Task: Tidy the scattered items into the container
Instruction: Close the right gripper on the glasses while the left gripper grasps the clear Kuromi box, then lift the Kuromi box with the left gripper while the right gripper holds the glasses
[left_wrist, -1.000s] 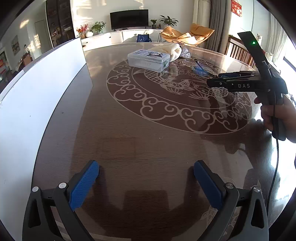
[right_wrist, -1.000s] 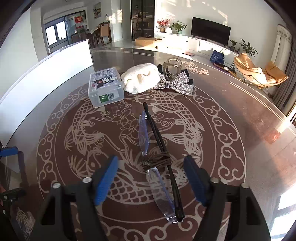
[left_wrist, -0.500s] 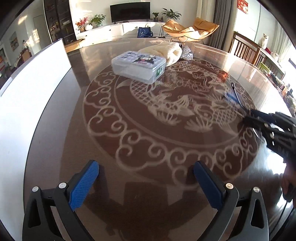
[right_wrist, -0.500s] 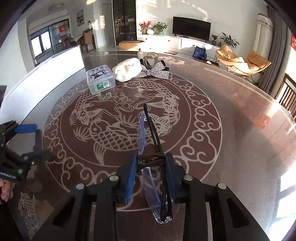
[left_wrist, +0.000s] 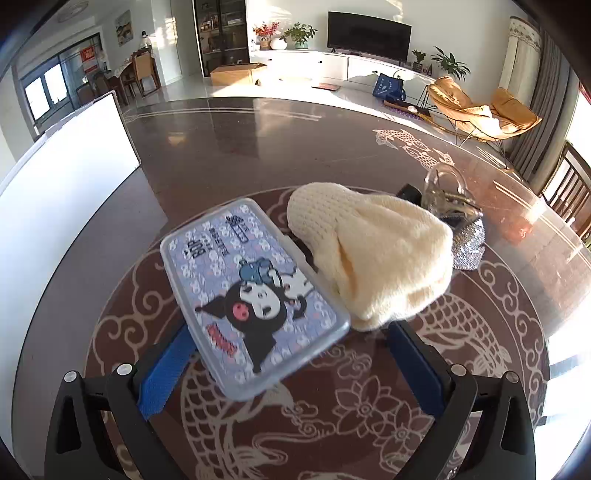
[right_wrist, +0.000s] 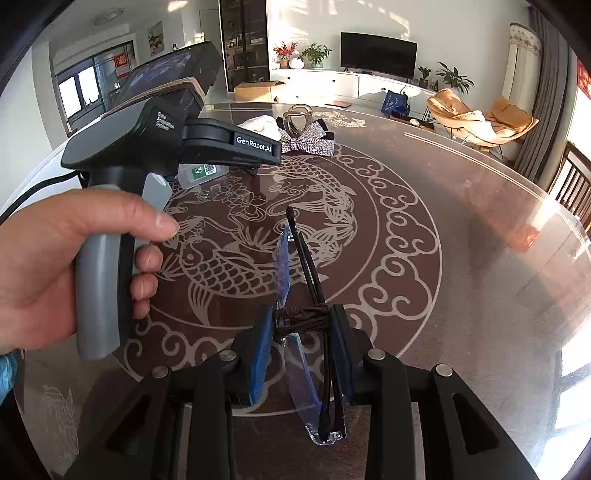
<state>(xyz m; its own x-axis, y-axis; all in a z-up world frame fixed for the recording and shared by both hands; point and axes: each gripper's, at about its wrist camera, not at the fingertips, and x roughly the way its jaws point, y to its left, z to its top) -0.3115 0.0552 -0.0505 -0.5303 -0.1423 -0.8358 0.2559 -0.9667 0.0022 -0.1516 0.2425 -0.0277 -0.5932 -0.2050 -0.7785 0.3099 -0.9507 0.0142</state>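
A clear plastic box with a cartoon lid lies on the round table. Its near end sits between the fingers of my left gripper, which is open; the right pad stands clear of the box. A cream knitted hat touches the box's right side. Behind the hat lie a sequinned bow and a clear hair claw. My right gripper is shut on folded glasses bound with brown cord. In the right wrist view a hand holds the left gripper's body over the box.
A tall white board stands along the table's left edge. Dark wooden chairs stand at the right rim. The patterned table top to the right of the glasses is bare. The bow and hat lie at the far side.
My left gripper has swept across the table to the box and now straddles its near end. My right gripper closed on the glasses and has since kept still.
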